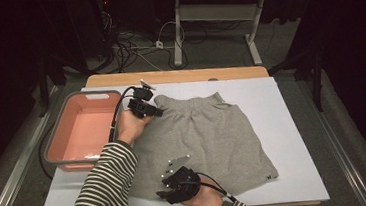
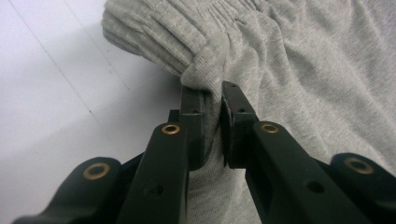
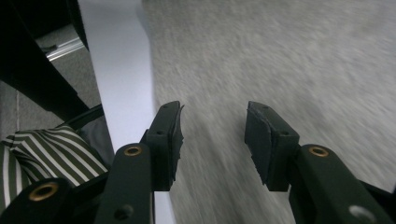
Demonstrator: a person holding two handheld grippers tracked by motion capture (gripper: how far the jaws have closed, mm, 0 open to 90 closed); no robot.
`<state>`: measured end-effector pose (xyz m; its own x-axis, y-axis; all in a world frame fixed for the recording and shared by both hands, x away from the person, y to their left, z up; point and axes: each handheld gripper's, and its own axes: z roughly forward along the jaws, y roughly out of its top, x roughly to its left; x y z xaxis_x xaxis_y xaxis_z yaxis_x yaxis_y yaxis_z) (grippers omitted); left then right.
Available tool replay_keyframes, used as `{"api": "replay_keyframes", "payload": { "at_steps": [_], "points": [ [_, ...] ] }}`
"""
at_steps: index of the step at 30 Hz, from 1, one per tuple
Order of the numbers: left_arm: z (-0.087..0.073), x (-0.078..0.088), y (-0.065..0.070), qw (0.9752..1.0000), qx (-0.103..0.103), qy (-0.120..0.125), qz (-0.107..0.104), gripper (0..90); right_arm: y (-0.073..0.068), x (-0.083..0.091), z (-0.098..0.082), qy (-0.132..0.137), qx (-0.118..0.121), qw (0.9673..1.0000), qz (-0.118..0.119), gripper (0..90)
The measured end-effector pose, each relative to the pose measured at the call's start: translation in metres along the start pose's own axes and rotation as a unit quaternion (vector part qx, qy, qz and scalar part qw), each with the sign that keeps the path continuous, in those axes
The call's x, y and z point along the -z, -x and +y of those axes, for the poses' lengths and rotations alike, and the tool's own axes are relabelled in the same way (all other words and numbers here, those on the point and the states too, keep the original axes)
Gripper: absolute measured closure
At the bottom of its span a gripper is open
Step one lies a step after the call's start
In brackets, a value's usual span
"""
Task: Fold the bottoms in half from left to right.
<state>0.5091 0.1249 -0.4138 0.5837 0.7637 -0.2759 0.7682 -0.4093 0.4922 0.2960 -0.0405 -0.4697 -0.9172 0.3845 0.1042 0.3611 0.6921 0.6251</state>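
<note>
Shorts [image 1: 209,136] blurred beneath right jaws.

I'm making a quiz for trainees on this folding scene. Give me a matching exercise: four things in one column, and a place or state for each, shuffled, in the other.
Things:
1. left claw
2. right claw
3. bin
4. shorts

States:
A. pink inside, at the table's left edge
B. open, over the near hem
C. spread flat on the white sheet
D. shut on a fold at the waistband

Pairs: 1-D, 2-B, 3-A, 4-C
</note>
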Motion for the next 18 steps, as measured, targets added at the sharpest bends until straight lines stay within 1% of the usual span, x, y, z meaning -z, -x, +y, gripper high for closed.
{"api": "replay_keyframes", "payload": {
  "at_steps": [5, 9, 10, 13, 14, 18],
  "points": [
    [0.000, -0.001, 0.000, 1.0000, 0.001, -0.002, -0.001, 79.0, -0.005, -0.009, 0.010, -0.006, 0.008, 0.9999, 0.006, 55.2],
    [0.000, -0.002, 0.000, 1.0000, 0.002, -0.002, 0.000, 79.0, -0.008, -0.015, 0.015, -0.009, 0.015, 0.9998, 0.009, 51.5],
    [0.000, -0.002, 0.000, 1.0000, 0.002, -0.002, 0.000, 79.0, -0.009, -0.016, 0.016, -0.011, 0.019, 0.9997, 0.008, 50.6],
    [0.000, -0.002, 0.000, 1.0000, 0.002, -0.002, 0.000, 78.9, -0.010, -0.017, 0.019, -0.016, 0.027, 0.9995, 0.003, 49.5],
    [0.000, -0.002, 0.000, 1.0000, 0.001, -0.003, 0.000, 78.9, -0.012, -0.019, 0.022, -0.019, 0.038, 0.9991, -0.007, 49.1],
    [0.000, -0.001, 0.000, 1.0000, 0.001, -0.003, -0.001, 78.9, -0.017, -0.025, 0.026, -0.025, 0.056, 0.9979, -0.019, 46.5]
  ]
}}
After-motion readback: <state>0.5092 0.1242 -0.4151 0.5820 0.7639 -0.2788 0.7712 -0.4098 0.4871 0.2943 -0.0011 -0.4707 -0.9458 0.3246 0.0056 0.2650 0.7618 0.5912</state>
